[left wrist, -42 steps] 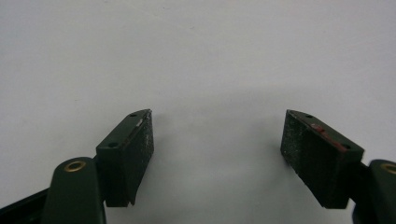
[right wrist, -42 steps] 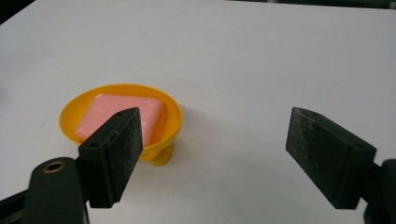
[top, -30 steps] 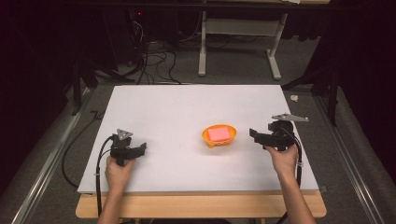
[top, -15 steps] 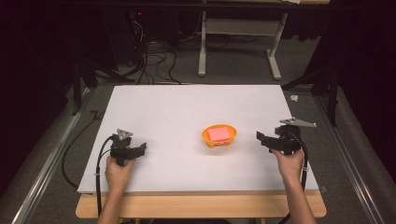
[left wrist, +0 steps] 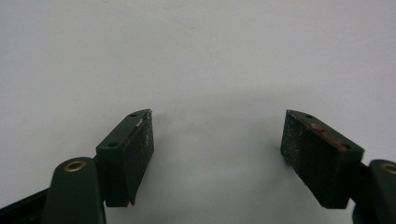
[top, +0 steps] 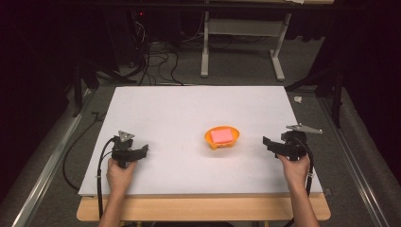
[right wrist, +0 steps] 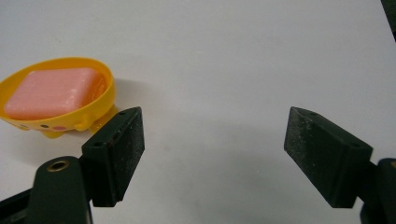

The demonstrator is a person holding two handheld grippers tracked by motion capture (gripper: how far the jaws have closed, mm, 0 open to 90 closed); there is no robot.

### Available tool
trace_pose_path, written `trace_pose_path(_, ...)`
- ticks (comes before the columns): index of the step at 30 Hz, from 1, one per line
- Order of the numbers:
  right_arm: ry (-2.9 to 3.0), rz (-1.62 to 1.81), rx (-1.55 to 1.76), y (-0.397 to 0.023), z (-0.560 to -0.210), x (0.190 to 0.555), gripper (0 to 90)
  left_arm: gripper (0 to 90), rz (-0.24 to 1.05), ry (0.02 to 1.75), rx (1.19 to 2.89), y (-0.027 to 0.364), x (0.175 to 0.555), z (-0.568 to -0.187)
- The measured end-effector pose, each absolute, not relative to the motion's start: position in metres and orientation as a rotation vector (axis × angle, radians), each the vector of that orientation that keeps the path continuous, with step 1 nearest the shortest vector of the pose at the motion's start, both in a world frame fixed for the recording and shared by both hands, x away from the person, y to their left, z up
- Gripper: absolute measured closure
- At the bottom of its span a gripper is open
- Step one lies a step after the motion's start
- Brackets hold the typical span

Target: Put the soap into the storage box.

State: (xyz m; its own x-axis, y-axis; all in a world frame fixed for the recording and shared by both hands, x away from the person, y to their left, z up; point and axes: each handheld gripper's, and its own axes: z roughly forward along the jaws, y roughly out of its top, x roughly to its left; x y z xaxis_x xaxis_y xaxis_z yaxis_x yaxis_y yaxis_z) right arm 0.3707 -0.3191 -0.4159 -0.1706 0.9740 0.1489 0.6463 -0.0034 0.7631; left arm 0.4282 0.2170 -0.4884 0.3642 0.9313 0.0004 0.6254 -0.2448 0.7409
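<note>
An orange oval dish sits right of centre on the white table, holding a pink soap bar. My right gripper rests on the table to the dish's right, jaws wide open and empty, pointing left; the dish lies just beyond its left jaw. At the table's front left, my left gripper stands open and empty over bare white surface, far from the dish.
The white table top has a wooden front edge. Cables and a desk frame stand on the floor behind. Metal rails run along both sides.
My right gripper has drawn back to the right, away from the dish, and settled lower near the table's right edge. The left gripper has stayed still.
</note>
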Motion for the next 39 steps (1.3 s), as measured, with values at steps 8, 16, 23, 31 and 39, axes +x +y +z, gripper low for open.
trace_pose_path(8, 1.852, 1.009, 1.681, -0.321, -0.427, 0.370, 21.8, 25.9, 0.597, 1.345, 1.970, 0.217, 0.428, -0.488)
trace_pose_path(16, 1.852, 0.979, 1.703, -0.322, -0.439, 0.370, 22.3, 25.9, 0.597, 1.346, 1.967, 0.217, 0.428, -0.488)
trace_pose_path(23, 1.857, 0.954, 1.715, -0.322, -0.448, 0.371, 22.5, 25.9, 0.597, 1.346, 1.967, 0.217, 0.428, -0.488)
trace_pose_path(31, 1.859, 0.914, 1.710, -0.320, -0.458, 0.374, 22.7, 25.9, 0.598, 1.346, 1.967, 0.217, 0.428, -0.488)
trace_pose_path(39, 1.864, 0.879, 1.697, -0.318, -0.466, 0.377, 22.8, 25.9, 0.598, 1.346, 1.967, 0.217, 0.428, -0.488)
